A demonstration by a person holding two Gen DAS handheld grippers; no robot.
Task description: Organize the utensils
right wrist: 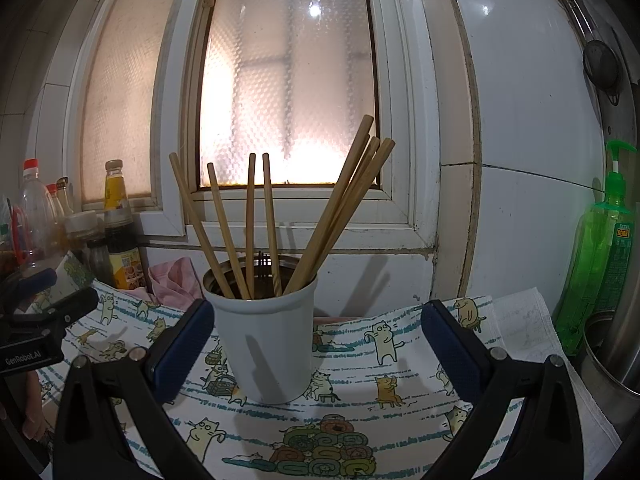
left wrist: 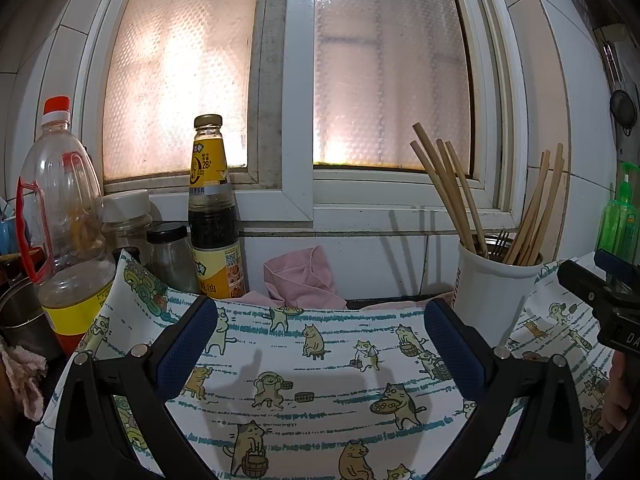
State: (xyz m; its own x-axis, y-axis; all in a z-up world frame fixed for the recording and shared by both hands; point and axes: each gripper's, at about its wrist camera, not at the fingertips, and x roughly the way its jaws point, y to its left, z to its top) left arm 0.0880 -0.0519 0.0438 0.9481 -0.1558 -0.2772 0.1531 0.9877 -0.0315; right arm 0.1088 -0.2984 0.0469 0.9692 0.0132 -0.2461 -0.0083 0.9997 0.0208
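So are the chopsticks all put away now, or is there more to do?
Mostly done: the chopsticks stand in the white cup, a fork tucked among them. Both claws, left and right, are open and empty. No loose utensils show on the cat cloth.

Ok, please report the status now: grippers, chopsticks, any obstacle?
Left gripper open, empty. Right gripper open, empty, cup ahead. Chopsticks upright in cup. Nothing blocking.

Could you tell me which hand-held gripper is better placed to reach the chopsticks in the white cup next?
Right, probably. The right hand-held gripper is open with the white cup of chopsticks directly ahead between its fingers. The left hand-held gripper faces bare cat-print cloth, the cup off to its right.
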